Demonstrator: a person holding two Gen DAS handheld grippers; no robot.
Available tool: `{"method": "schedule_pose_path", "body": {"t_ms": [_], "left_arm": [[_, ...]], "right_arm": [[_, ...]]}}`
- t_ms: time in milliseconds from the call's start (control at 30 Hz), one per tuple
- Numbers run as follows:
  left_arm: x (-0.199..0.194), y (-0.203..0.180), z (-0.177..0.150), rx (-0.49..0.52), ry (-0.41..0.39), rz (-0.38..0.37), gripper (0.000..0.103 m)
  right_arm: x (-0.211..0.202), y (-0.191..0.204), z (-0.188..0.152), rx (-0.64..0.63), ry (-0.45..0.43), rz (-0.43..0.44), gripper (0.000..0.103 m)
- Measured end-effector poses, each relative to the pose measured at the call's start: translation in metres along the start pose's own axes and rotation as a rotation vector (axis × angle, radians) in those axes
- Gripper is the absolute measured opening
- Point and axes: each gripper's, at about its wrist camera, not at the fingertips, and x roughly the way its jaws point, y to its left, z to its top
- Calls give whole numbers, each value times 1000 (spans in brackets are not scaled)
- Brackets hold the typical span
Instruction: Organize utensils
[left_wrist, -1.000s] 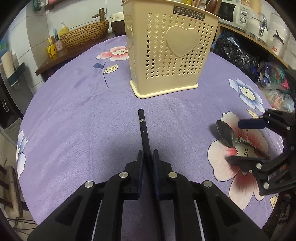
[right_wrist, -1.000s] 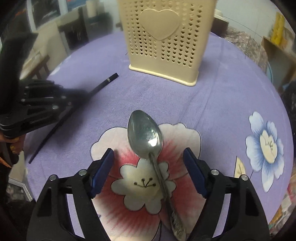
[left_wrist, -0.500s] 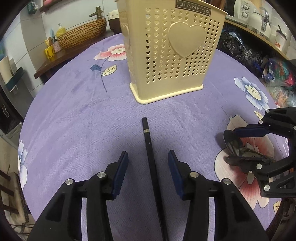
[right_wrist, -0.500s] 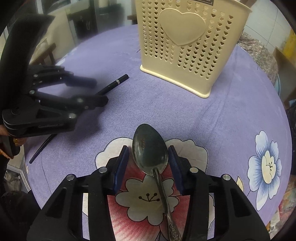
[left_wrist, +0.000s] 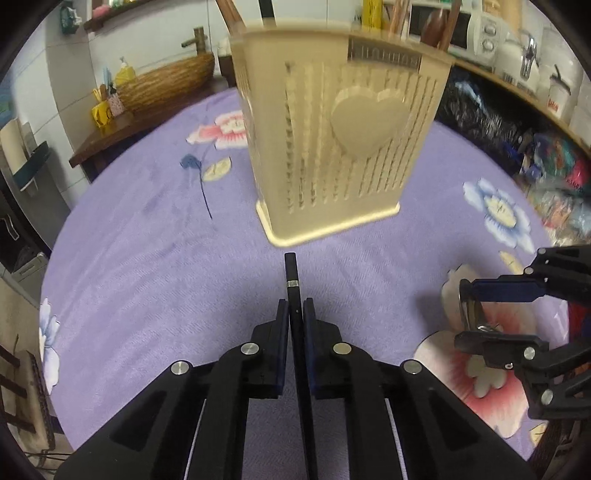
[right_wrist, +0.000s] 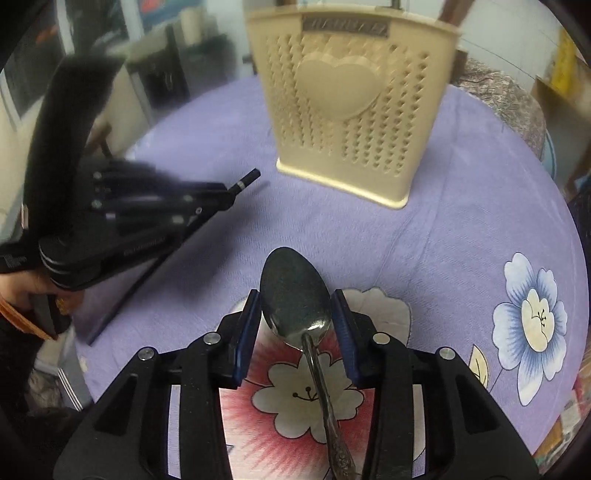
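Two utensils are in hand, one per gripper, and both lie the same way from the cream holder: it stands ahead of each gripper, so the coming move is up, forward, then over its rim.

From the left wrist, the left gripper (left_wrist: 294, 314) is clamped tight on a black chopstick (left_wrist: 291, 275), whose long axis runs straight out along the fingers, its banded tip aimed at the base of the utensil holder (left_wrist: 340, 155). The holder's open top already carries several handles. At the right edge the right gripper (left_wrist: 469, 319) is seen side-on, gripping the spoon. Of the two, the left looks slightly nearer the holder, though the fisheye makes that hard to judge.

From the right wrist, the right gripper (right_wrist: 297, 325) has its jaws closing at a middling width, the blue pads against either edge of the spoon (right_wrist: 295, 295) bowl. The handle trails back under the gripper, so the spoon's long axis also points at the holder (right_wrist: 351, 110). The left gripper (right_wrist: 207, 201) shows at the left, a hand (right_wrist: 26, 288) behind it.

Under everything is a round table with a purple flowered cloth (right_wrist: 461, 192). Around it the room is a cluttered kitchen: a woven basket (left_wrist: 166, 85) and a shelf of appliances (left_wrist: 517, 48).
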Motion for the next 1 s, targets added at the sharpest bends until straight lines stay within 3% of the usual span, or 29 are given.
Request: {"method": "schedule_pose_path", "body": {"t_ms": [233,367,400,633,733,767,833,900,1000], "left_arm": [[-93,11,15,-53,-231,-53,9],[-130,17,19,-65,-333,-59,9],[-134,16,19,-65,-348,-54,9],[-134,15,21,-72,-367,-44,9],[-137,19,19,-79,-370,-50,9],[-137,19,20,-77,-372,-48,8],[-139,19,19,-80,-376,-47,9],[-140,20,17,-79,-379,-46,9],[-142,24,15,-88,-385,-44,9]], "right_arm": [[-72,-10,8,114,-200,87,40],[-98,-12,10,115,-260,75,35],[-100,-15,10,117,-266,76,13],[-94,-19,9,147,-249,90,9],[-91,-15,7,134,-242,56,8],[-88,-14,5,133,-229,42,9],[-77,-16,4,152,-193,36,19],[-71,-19,-1,177,-193,13,49],[-56,-20,-11,208,-146,-13,50]]}}
